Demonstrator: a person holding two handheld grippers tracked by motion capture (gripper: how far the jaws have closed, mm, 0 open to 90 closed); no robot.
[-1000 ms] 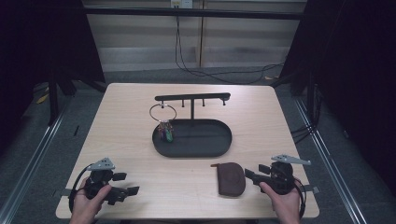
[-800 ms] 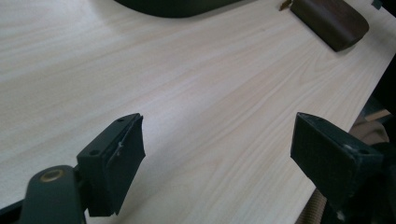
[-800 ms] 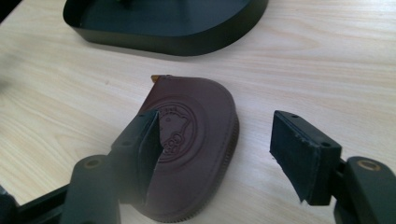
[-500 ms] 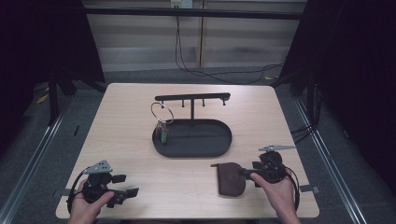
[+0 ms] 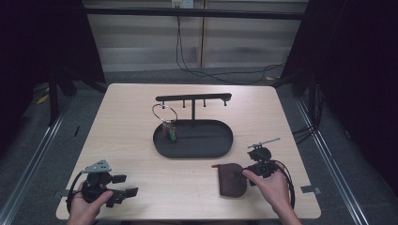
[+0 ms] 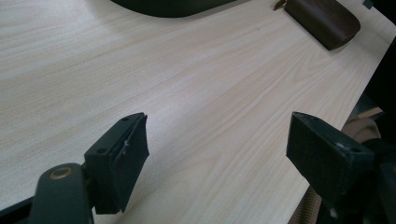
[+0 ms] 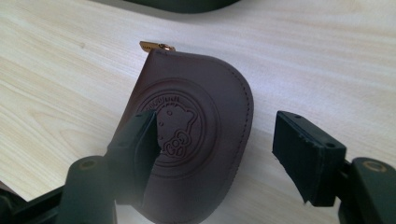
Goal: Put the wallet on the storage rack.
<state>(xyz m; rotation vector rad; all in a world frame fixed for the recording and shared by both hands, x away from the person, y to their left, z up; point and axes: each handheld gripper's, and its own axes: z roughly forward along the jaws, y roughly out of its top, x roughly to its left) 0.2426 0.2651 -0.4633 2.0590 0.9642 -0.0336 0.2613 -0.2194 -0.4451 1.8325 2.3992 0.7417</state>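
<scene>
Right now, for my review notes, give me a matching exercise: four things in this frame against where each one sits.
Things:
1. brown leather pouch
2. key ring
3. black oval tray
4. left gripper

Places:
A. hanging from the stand's bar, over the tray's left end
B. near the table's front left corner, open over bare wood
C. middle of the table, under the stand
D. flat on the table, between the open fingers of the right gripper

Pairs: 1-D, 2-A, 3-C, 4-B
</scene>
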